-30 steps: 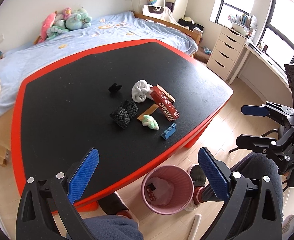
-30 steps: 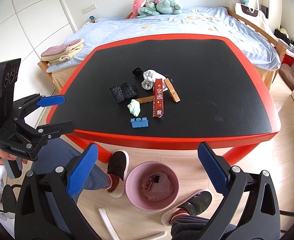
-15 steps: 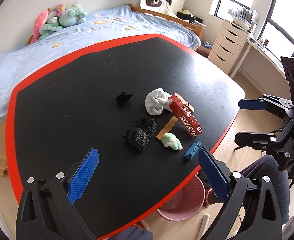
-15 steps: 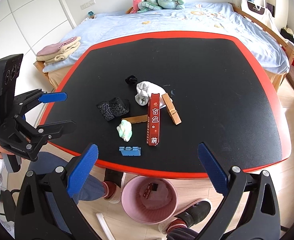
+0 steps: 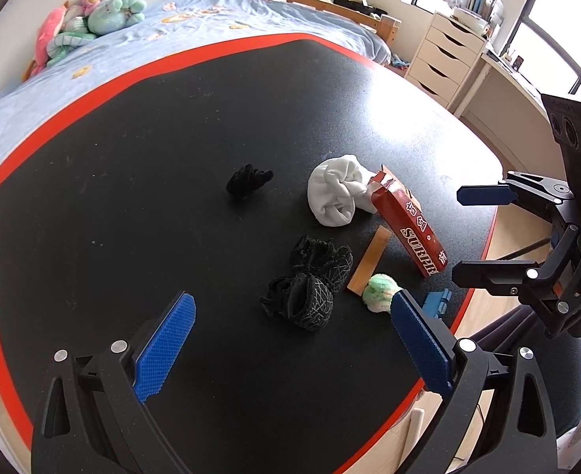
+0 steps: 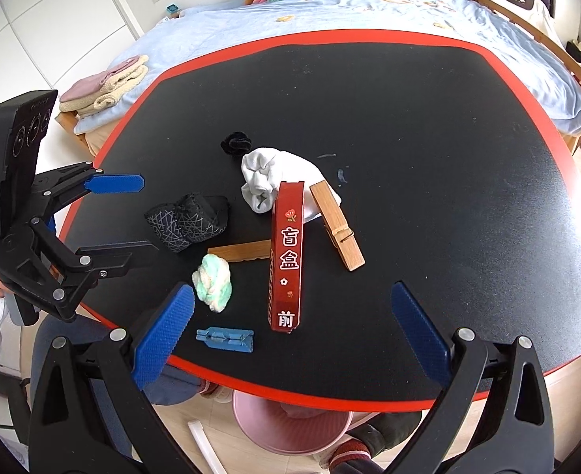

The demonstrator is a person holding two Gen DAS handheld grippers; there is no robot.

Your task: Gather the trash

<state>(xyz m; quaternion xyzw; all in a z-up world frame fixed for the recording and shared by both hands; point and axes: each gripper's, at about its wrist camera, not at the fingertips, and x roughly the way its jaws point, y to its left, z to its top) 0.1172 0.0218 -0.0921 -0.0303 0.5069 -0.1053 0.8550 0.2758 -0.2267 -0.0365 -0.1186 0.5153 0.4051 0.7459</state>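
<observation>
The right gripper (image 6: 292,330) fills the bottom of the right wrist view with its blue ribbed pads spread wide and nothing between them; straight ahead of that gap, at frame centre, lies the red carton (image 6: 287,258), its long axis running nearly up and down the frame, so it points into the jaws rather than across them. The left gripper (image 5: 290,341), likewise wide and empty, sees the same carton at right of centre, lying diagonally, so the right one looks better lined up and nearer. The carton is stiff printed card, torn open at its far end. Left of it sit a soft green-white crumpled wad (image 6: 212,283), a flat blue plastic clip (image 6: 225,340) near the table's (image 6: 409,126) red edge, and patterned black rolled socks (image 6: 188,226); a white sock bundle (image 6: 268,179) touches the carton's far end, and a wooden clothespin (image 6: 336,226) lies just right. The pink bin (image 6: 290,428) shows below the table edge at bottom centre.
</observation>
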